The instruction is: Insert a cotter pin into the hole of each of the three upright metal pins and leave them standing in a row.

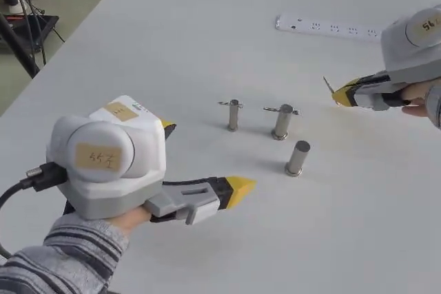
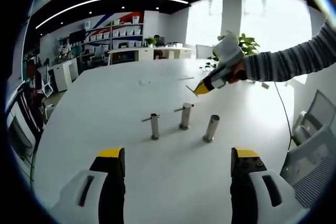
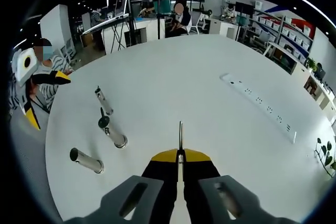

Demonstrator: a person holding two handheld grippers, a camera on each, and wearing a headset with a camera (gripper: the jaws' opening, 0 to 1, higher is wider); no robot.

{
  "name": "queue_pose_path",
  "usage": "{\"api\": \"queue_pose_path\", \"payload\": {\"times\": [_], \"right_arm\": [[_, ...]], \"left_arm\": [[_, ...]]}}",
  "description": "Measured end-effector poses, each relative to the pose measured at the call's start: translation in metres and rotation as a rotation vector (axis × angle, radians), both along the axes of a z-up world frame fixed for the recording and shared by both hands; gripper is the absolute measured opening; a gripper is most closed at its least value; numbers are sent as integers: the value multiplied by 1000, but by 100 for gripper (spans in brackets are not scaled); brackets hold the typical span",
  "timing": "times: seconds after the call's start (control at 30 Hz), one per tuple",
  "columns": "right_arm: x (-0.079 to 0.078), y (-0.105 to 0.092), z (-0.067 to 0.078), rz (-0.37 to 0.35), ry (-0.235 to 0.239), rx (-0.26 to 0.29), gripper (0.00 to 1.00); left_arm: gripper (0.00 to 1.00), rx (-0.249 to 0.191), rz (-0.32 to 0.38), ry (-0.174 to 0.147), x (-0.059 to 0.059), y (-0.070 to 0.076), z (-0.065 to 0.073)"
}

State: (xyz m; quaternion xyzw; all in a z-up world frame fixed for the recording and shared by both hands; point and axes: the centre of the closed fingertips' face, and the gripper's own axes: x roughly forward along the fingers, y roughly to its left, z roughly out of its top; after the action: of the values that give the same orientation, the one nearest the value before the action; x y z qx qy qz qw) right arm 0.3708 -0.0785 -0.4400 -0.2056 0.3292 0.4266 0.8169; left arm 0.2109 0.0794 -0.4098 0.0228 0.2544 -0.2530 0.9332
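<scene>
Now three short cylinders of dull grey metal stand upright, near one another, on the smooth white counter [image 1: 172, 25]. The left metal pin [image 1: 233, 116] has a thin wire cotter pin [image 1: 228, 103] lying crosswise through its top, and the middle metal pin [image 1: 282, 123] carries a second wire cotter pin [image 1: 279, 109] the same way. The nearest metal pin [image 1: 298, 158] has a plain flat top. The right gripper [image 1: 339, 96], grey plastic with yellow wedge tips, hovers to the right of the pins and apart from them. Its jaws are pinched tight on a slender loose cotter pin [image 3: 180, 132] that pokes out beyond the tips. The left gripper [image 2: 178, 153] hangs low nearer the person, jaws spread wide with nothing between them. A long white power strip [image 1: 327, 27] lies flat further back
</scene>
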Motion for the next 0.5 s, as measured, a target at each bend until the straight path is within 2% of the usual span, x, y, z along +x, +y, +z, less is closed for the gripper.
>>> {"api": "queue_pose_path", "payload": {"times": [0.3,0.5], "right_arm": [[-32,20,47,102,-98,64,0],[-57,36,62,187,-129,69,0]], "left_arm": [[75,-27,-34,-1,6,-9,11],[69,-82,-53,5,12,-19,19]]}}
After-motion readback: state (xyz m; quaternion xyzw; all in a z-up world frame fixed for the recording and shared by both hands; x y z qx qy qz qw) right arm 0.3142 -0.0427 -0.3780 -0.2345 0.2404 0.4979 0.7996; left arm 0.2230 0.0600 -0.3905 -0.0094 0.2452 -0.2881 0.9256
